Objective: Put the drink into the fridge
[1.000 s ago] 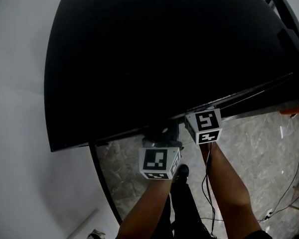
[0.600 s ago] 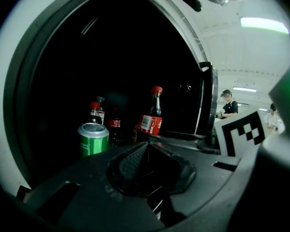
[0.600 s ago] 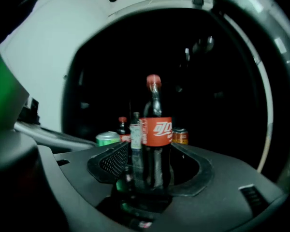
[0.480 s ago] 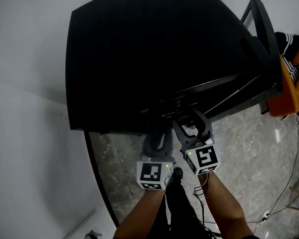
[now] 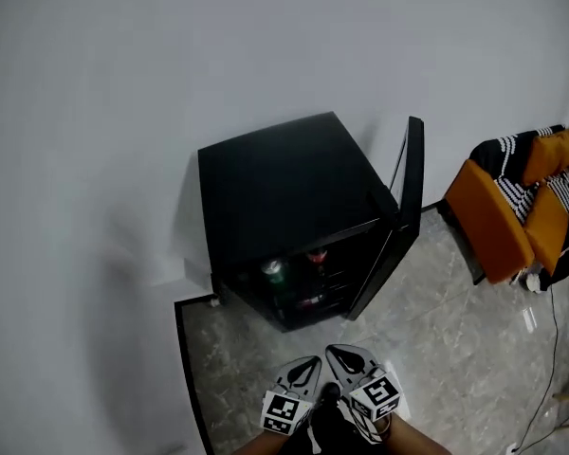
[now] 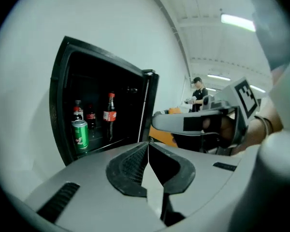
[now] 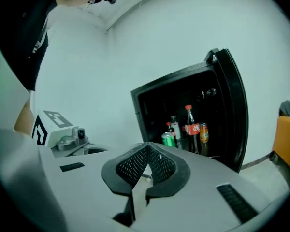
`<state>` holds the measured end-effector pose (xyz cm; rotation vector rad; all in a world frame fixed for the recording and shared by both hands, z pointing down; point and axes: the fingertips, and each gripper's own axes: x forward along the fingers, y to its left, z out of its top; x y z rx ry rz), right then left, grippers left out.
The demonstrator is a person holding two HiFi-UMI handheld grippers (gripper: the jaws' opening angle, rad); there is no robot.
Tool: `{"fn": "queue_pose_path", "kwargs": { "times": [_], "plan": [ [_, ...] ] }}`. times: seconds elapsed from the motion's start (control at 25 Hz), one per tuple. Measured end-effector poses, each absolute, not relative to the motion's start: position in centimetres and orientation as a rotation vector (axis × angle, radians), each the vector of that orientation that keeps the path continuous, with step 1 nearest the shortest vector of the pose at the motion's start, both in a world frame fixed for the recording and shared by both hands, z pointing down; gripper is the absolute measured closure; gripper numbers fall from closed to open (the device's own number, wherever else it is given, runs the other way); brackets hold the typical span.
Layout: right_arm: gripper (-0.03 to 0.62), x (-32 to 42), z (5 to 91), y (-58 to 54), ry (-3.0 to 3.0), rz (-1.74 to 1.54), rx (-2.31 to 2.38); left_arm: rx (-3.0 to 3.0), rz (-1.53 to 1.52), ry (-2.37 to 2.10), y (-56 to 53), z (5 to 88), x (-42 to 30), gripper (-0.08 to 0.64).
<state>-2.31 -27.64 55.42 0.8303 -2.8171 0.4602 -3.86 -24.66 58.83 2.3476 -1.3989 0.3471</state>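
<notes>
Fridge (image 5: 275, 183) black, door (image 5: 412, 192) black too. Inside it, ahead of both tools: green can (image 7: 168, 139), dark bottle (image 7: 190, 127) with red label and red cap, orange can (image 7: 203, 132). Left gripper (image 6: 148, 144) and right gripper (image 7: 148, 145) grey, pads (image 7: 133, 166) black with mesh texture. Marker cubes (image 5: 283, 412) white with black squares. Wall (image 5: 123, 83) plain pale grey. Floor (image 5: 455, 311) grey, marbled. Out on the right gripper's side: orange chair (image 5: 488, 221), black-and-white striped cloth (image 5: 520, 186).
</notes>
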Motion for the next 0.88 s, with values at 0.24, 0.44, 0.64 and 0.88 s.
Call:
{"fn": "queue_pose_path", "kwargs": {
  "times": [0.24, 0.44, 0.64, 0.88],
  "plan": [
    [0.569, -1.5, 48.6, -20.3, -2.853, 0.342, 0.665, 2.424, 0.332, -1.324, -18.2, 53.1, -2.8, 0.548],
    [0.569, -2.6, 43.7, -13.5, -2.885, 0.219, 0.621, 2.515, 0.255, -1.239, -12.0, 50.6, -2.6, 0.548],
    [0.569, -2.4, 42.5, -6.2, -2.869, 0.266, 0.786, 2.522, 0.136, -1.248, -4.9, 48.5, -4.6, 0.549],
    [0.569, -1.8, 43.3, 0.7, -2.812, 0.274, 0.807, 2.482, 0.099, -1.237, 2.0, 47.8, -5.5, 0.549]
  ]
}}
